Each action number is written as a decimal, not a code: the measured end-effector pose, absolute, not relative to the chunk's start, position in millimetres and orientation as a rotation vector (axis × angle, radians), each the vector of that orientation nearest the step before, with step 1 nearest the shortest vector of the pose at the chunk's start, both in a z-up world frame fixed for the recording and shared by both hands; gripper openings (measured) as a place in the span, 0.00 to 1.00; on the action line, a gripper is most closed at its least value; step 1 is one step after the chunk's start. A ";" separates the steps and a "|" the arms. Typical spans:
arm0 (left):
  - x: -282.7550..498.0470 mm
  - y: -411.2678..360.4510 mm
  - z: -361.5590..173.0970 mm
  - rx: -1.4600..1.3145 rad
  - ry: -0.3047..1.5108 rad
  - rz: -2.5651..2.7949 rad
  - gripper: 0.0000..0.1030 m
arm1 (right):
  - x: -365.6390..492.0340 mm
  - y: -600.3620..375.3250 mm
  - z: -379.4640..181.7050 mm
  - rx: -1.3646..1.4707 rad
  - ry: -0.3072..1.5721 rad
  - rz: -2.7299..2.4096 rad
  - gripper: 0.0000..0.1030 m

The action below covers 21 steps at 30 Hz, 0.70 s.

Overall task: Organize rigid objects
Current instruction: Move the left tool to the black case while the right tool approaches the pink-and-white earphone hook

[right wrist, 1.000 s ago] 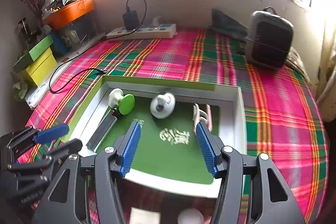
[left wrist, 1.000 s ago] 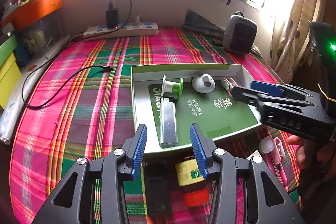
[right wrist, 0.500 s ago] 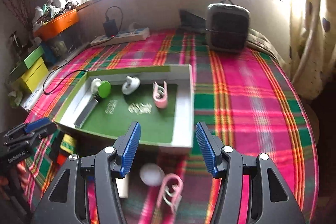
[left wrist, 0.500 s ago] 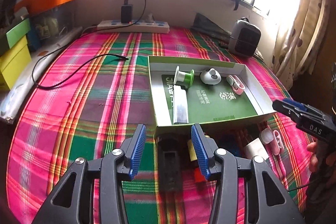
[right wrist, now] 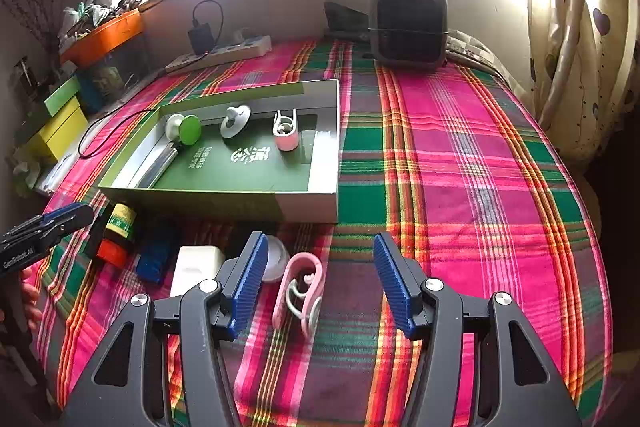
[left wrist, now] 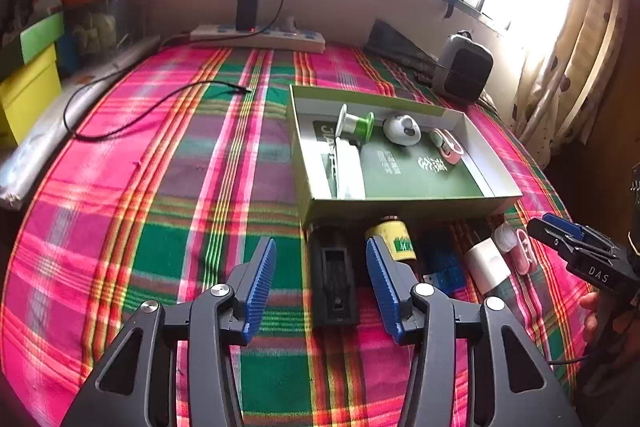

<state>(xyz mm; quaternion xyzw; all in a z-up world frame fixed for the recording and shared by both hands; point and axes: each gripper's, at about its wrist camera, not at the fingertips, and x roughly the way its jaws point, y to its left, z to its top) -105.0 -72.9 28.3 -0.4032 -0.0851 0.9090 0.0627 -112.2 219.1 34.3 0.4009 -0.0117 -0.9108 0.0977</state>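
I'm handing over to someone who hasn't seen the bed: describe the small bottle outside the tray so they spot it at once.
Find the green tray on the plaid bedspread; a row of loose items lies along its near wall. The bottle lies on its side there, between the black block and a blue item. It alone has a yellow label and an orange-red cap.
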 end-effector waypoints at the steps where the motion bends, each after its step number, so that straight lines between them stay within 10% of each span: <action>1: -104.1 -73.3 27.5 -1.219 -0.261 2.744 0.46 | -110.8 218.7 33.1 1.188 -0.030 -2.694 0.54; 21: -108.0 -65.5 11.3 -1.308 -0.193 2.721 0.46 | -108.3 210.9 14.8 1.258 0.017 -2.657 0.54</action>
